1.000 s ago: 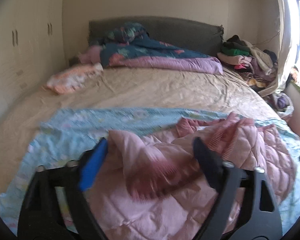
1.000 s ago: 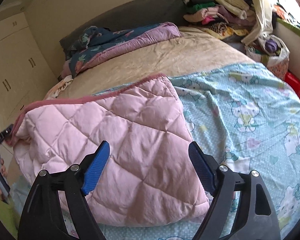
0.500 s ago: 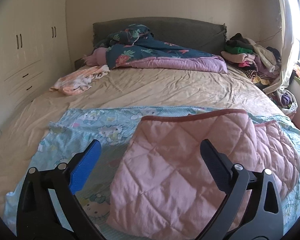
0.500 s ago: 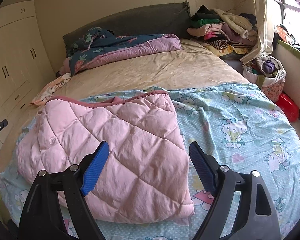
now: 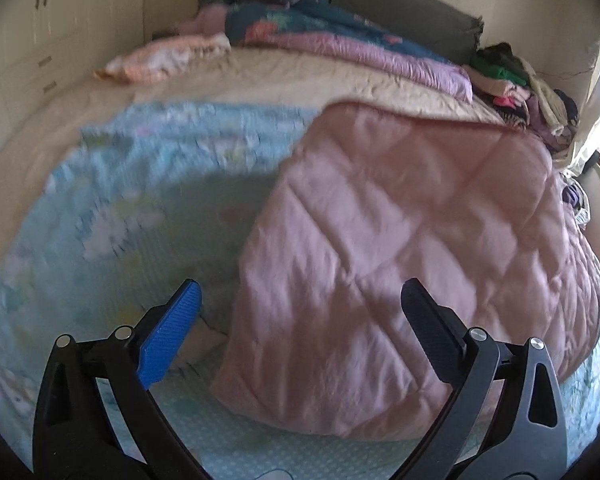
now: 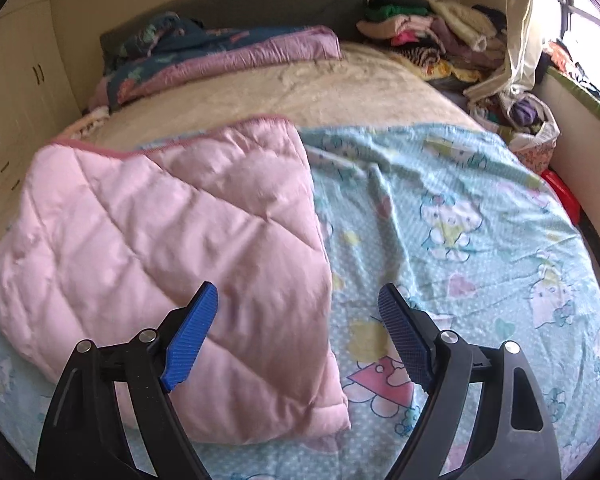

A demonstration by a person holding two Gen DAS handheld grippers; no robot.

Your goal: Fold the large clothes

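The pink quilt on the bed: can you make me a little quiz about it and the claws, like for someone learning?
1. True or false: the pink quilt lies folded on the blue cartoon sheet.
2. Which claw holds the quilt? A) left claw B) right claw C) neither
3. Fill in: the pile of clothes sits by the ____ of the bed.

Key: 1 true; 2 C, both claws are open with nothing pinched; 3 headboard.
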